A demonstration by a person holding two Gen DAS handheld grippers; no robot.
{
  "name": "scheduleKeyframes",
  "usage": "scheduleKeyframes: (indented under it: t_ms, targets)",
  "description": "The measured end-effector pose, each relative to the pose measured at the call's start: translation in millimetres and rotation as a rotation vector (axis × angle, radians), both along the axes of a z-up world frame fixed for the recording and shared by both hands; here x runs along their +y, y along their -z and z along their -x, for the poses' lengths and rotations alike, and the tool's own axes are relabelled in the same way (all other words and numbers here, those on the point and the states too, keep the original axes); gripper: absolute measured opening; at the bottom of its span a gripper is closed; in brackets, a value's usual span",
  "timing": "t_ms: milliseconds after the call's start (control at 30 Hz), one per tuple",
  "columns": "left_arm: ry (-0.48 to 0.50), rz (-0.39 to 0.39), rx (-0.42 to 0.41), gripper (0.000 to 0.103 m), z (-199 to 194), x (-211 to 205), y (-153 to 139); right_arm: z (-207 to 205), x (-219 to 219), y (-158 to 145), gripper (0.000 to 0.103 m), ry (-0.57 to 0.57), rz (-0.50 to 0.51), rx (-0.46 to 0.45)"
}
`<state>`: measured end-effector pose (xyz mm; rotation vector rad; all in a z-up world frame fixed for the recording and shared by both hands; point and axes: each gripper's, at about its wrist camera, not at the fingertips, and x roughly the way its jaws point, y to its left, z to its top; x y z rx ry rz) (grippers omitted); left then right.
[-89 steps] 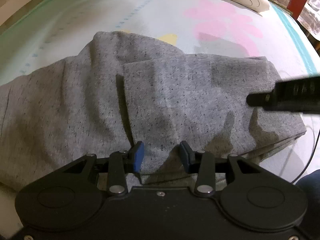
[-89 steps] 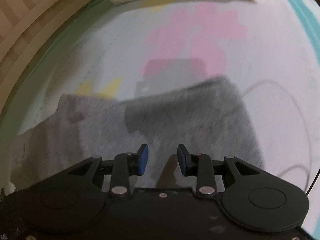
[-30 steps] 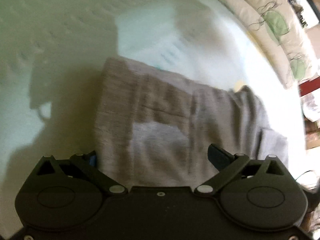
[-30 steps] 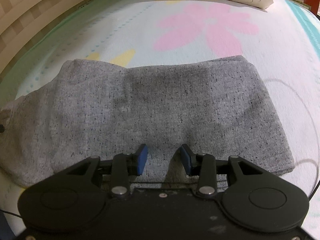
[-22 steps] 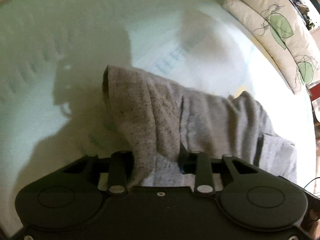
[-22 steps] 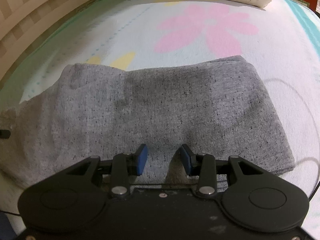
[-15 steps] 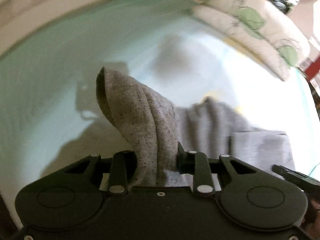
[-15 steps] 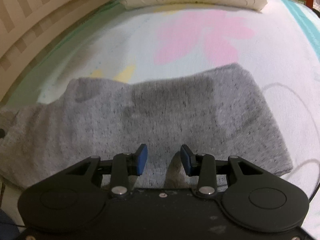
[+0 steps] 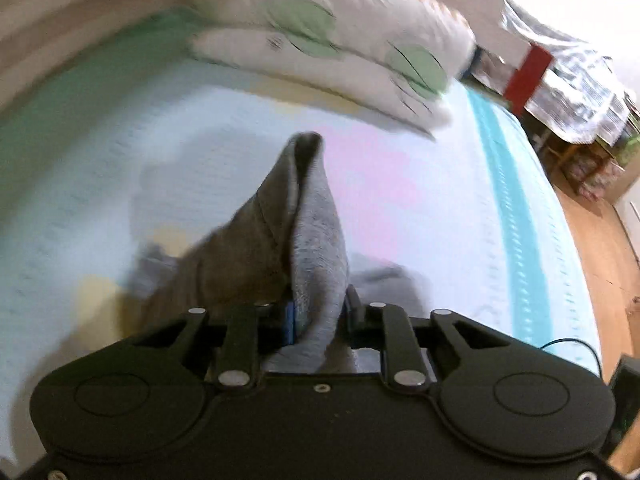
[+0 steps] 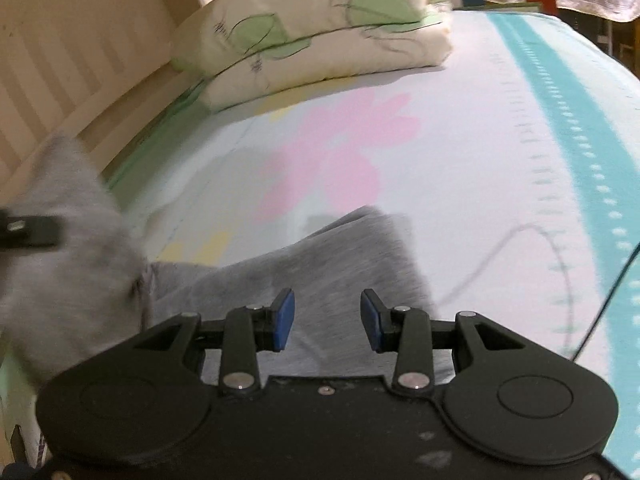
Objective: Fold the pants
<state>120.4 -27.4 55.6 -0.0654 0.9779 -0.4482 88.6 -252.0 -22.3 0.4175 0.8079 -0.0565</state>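
Note:
The grey speckled pants (image 10: pixel 320 264) lie partly folded on the bed sheet (image 10: pixel 500 160). My left gripper (image 9: pixel 318 314) is shut on one end of the pants (image 9: pixel 308 240) and holds it lifted, the cloth standing up in a peak above the folded part. That lifted end (image 10: pixel 68 272) shows blurred at the left of the right wrist view, with the left gripper's finger (image 10: pixel 28 230) across it. My right gripper (image 10: pixel 326 320) is open and empty, just above the folded pants.
Stacked leaf-print pillows (image 10: pixel 320 28) lie at the head of the bed, with a slatted wooden headboard (image 10: pixel 60 60) to the left. A thin black cable (image 10: pixel 560 280) loops on the sheet to the right. Wooden floor and clutter (image 9: pixel 592 120) lie beyond the bed's right edge.
My left gripper closed on the far end of the pants, lifted it and swung it over toward the folded part. My right gripper stayed open and rose slightly.

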Motion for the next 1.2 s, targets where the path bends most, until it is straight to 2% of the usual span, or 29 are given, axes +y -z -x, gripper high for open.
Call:
scheduleKeyframes:
  t_ms: [167, 300, 367, 433, 567, 733, 867, 967, 1067, 1200]
  targets:
    - [0.104, -0.005, 0.071, 0.029, 2, -74, 33, 10, -30, 3, 0.04, 0.04, 0.001, 0.009]
    - [0.151, -0.033, 0.026, 0.031, 10, -96, 23, 16, -45, 6, 0.04, 0.049, 0.007, 0.011]
    - [0.155, -0.027, 0.018, 0.037, 9, -88, 16, 17, -49, 7, 0.04, 0.04, -0.013, 0.003]
    - [0.127, -0.045, 0.011, 0.037, 10, -72, 12, 15, -52, 9, 0.04, 0.015, -0.05, -0.006]
    - [0.028, -0.133, -0.016, 0.04, 8, -31, 17, 3, -50, 13, 0.041, -0.091, -0.107, -0.019]
    - [-0.072, -0.245, -0.023, 0.044, 15, 33, 46, -11, -35, 18, 0.041, -0.211, -0.096, 0.023]
    - [-0.109, -0.25, 0.031, 0.044, 23, 67, 76, -22, -30, 21, 0.041, -0.244, -0.055, 0.056]
    - [-0.112, -0.232, 0.09, 0.044, 25, 76, 101, -32, -27, 23, 0.041, -0.266, -0.04, 0.071]
    - [-0.105, -0.259, 0.107, 0.044, 26, 67, 121, -44, -26, 30, 0.041, -0.295, -0.05, 0.097]
    - [-0.088, -0.306, 0.05, 0.043, 30, 55, 127, -54, -23, 40, 0.042, -0.296, 0.0, 0.143]
